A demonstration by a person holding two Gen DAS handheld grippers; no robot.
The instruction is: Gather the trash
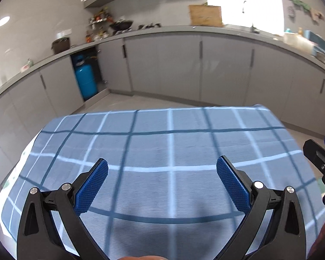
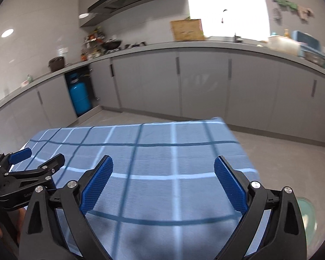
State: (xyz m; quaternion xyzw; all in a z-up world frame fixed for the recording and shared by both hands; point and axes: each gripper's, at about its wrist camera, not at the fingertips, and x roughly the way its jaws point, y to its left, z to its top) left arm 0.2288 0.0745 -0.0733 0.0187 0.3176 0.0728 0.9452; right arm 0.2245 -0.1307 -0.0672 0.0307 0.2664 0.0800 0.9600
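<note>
I hold my left hand-held gripper [image 1: 162, 173] tilted down over the checked surface [image 1: 184, 130], its blue pads [image 1: 93, 188] spread wide with nothing between them. My right hand-held gripper [image 2: 163, 173] hangs just beside it over the same surface, tilted down too, jaws wide apart and empty, both pointing the same way

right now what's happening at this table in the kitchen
A person holds a two-finger tool in each hand over a table covered with a blue checked cloth. The left tool and the right tool both stand open with nothing between their pads. No trash shows on the cloth in either view, so nothing is being picked up yet. Grey cabinets run behind.
</note>
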